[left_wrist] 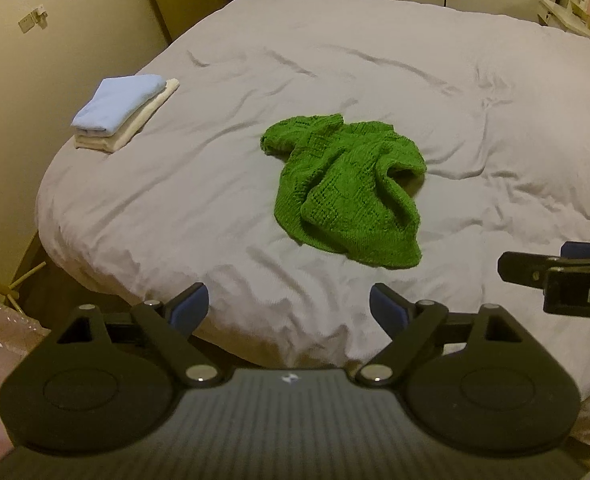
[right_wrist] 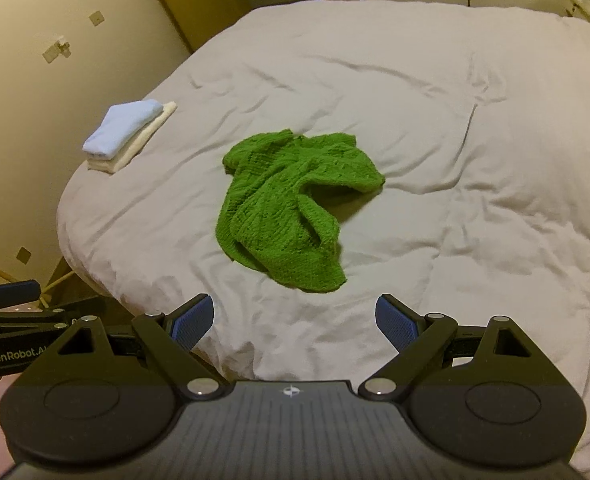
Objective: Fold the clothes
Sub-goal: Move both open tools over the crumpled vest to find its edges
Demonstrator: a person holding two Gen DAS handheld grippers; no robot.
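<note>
Green knit garment [left_wrist: 341,188] lies crumpled on the bed [left_wrist: 475,92], its shape hidden.

Green sweater [left_wrist: 343,188] — chunky open knit, matt; bed cover [left_wrist: 455,92] — smooth creased cloth.

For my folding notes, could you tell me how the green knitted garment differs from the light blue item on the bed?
The green knitted garment lies crumpled and unfolded mid-bed; the light blue item is folded flat near the bed's left edge. The green one rests directly on the duvet; the blue one sits atop a folded cream item. The green is open-textured knit, the blue smooth. Neither is touched by a gripper.
</note>
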